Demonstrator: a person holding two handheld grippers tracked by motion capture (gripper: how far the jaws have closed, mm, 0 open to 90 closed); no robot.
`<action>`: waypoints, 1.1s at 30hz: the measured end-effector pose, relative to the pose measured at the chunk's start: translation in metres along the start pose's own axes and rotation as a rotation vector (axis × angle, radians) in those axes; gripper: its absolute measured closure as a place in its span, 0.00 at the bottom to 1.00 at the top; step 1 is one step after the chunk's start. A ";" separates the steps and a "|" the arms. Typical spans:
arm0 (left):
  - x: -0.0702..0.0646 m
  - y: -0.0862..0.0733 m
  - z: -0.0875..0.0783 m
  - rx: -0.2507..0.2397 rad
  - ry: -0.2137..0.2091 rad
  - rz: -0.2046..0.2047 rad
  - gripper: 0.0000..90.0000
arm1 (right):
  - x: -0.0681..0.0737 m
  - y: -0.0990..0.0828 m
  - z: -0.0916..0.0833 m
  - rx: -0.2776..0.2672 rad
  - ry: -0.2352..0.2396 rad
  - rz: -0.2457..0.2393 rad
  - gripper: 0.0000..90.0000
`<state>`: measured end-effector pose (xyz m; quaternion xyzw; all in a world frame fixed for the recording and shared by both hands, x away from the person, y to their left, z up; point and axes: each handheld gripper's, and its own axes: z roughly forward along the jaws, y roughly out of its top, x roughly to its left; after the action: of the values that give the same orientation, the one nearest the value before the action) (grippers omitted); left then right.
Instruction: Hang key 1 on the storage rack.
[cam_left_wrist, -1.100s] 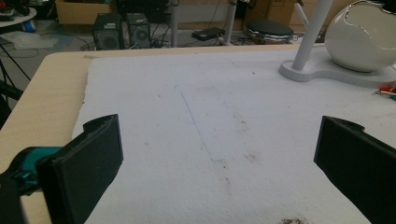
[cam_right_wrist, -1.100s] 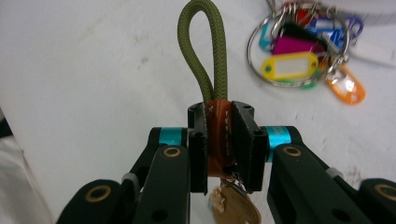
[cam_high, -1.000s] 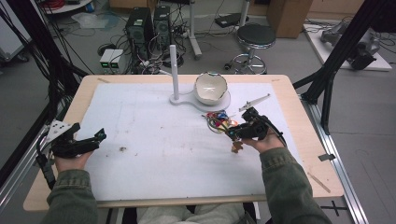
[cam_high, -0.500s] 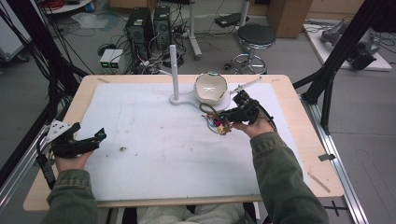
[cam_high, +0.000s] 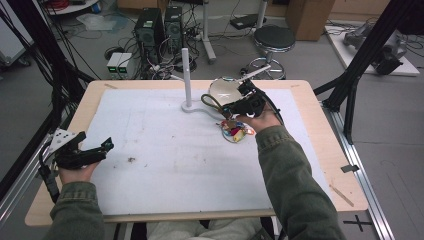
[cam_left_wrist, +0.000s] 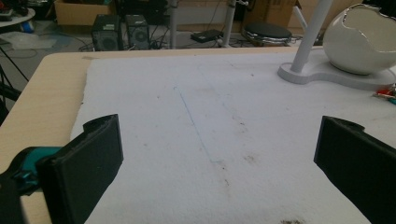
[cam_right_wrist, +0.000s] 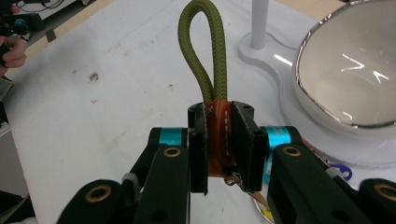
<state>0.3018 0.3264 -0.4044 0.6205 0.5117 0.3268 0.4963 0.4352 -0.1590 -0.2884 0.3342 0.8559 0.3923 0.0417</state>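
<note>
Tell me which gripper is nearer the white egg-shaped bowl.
Right. The right gripper, shut on an olive rope loop, is beside the bowl; the left gripper sits open by the table's opposite edge.

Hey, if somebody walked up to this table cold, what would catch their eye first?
Probably the olive green rope loop with its orange leather tab, clamped in the right gripper and held up near the far middle of the table. Just beyond it sits a shiny white egg-shaped bowl on a white stand with an upright post. The left gripper rests open at the near left over the stained white mat.
</note>
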 end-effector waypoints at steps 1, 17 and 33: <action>0.000 0.000 0.000 0.000 -0.001 0.000 0.02 | 0.002 0.007 0.001 0.006 0.003 -0.006 0.86; 0.001 0.000 0.000 0.002 -0.003 -0.006 0.02 | 0.003 0.029 0.012 0.021 0.016 -0.010 0.86; 0.002 0.000 0.001 0.001 -0.008 -0.009 0.02 | 0.006 0.058 0.019 0.031 0.003 -0.001 0.86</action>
<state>0.3034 0.3283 -0.4050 0.6197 0.5126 0.3218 0.4996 0.4684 -0.1154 -0.2596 0.3339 0.8622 0.3793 0.0352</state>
